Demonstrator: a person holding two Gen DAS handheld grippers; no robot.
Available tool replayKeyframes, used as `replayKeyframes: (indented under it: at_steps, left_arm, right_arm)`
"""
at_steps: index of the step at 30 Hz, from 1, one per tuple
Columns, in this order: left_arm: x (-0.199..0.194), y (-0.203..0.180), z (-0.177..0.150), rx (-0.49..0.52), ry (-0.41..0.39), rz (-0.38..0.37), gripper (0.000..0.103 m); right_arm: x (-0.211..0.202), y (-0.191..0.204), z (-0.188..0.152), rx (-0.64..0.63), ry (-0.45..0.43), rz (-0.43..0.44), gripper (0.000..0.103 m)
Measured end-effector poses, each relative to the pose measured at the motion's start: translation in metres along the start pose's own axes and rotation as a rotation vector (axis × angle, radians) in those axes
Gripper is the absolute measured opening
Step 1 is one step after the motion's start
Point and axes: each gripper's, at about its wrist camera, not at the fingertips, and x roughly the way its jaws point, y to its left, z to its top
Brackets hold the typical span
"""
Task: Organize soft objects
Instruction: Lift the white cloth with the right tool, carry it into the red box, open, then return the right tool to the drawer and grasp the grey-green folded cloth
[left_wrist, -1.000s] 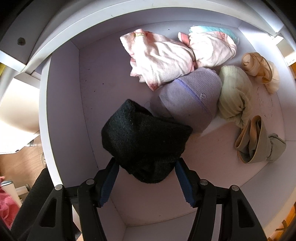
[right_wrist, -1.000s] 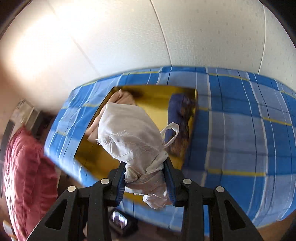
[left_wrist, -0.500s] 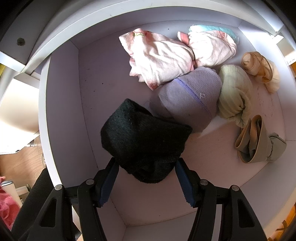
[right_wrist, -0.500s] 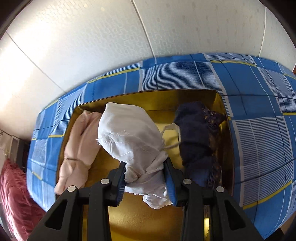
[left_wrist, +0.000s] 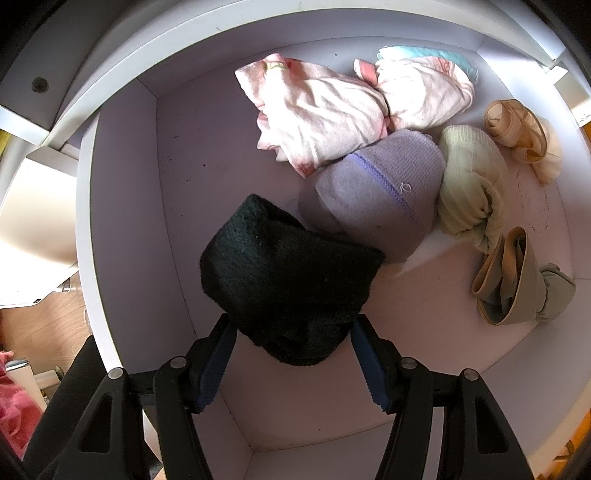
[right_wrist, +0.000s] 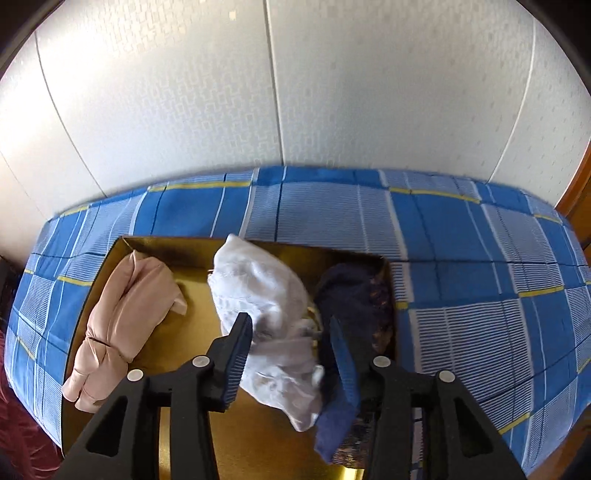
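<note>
- Only the left wrist view shows the white drawer (left_wrist: 122, 221): the left gripper (left_wrist: 291, 354) is clamped on a black knit bundle (left_wrist: 288, 273) beside a lilac bundle (left_wrist: 384, 192).
- Only the right wrist view shows the gold box (right_wrist: 192, 325) on a blue checked cover (right_wrist: 461, 258): the right gripper (right_wrist: 291, 354), jaws just widened and apart, has the white cloth bundle (right_wrist: 266, 295) loose between them, over the box.

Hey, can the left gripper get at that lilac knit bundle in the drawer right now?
Probably not yet: the left gripper is shut on the black knit bundle, which overlaps the lilac knit bundle. Nothing else blocks the way from above.
</note>
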Motion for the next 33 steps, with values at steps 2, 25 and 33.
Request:
replayKeyframes:
  at_steps: [2, 25, 33]
  left_arm:
    - [0.000, 0.000, 0.000, 0.000, 0.000, 0.000, 0.064]
    - [-0.001, 0.000, 0.000, -0.013, -0.006, -0.007, 0.063]
    - [-0.003, 0.002, 0.002, -0.037, -0.006, -0.013, 0.063]
  right_arm:
    - [0.000, -0.002, 0.001, -0.019, 0.017, 0.020, 0.049]
    - [0.018, 0.085, -0.044, -0.392, 0.067, 0.146, 0.028]
    - [0.019, 0.014, -0.044, -0.168, 0.090, 0.228, 0.033]
